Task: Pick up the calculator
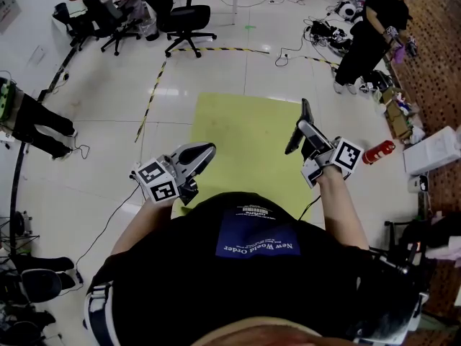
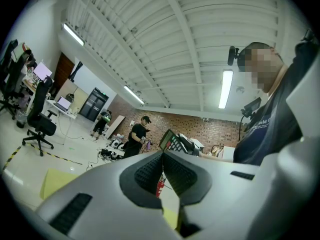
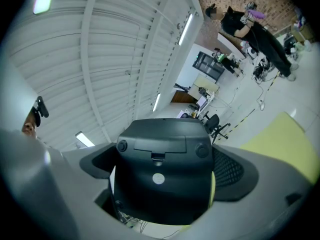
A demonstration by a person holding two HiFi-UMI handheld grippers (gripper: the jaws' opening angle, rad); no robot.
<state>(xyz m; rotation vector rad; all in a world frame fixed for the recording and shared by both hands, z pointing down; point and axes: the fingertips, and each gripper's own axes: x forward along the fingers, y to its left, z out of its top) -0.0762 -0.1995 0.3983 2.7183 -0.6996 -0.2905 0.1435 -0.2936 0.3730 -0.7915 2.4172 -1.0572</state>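
The calculator (image 1: 300,128) is a black slab held up in the air above the yellow mat (image 1: 238,128), standing on edge in my right gripper (image 1: 305,138), which is shut on it. In the right gripper view its black back (image 3: 161,156), with a battery cover and a round sticker, fills the space between the jaws. The left gripper view shows its keypad face (image 2: 171,141) beyond my left gripper (image 2: 162,170). My left gripper (image 1: 204,152) hovers over the mat's near left edge, shut with nothing between its pads.
A red cylinder (image 1: 379,151) lies on the floor right of the mat, next to a white box (image 1: 432,150). A person in black (image 1: 371,27) stands at the far right among cables. Office chairs (image 1: 186,16) stand at the back.
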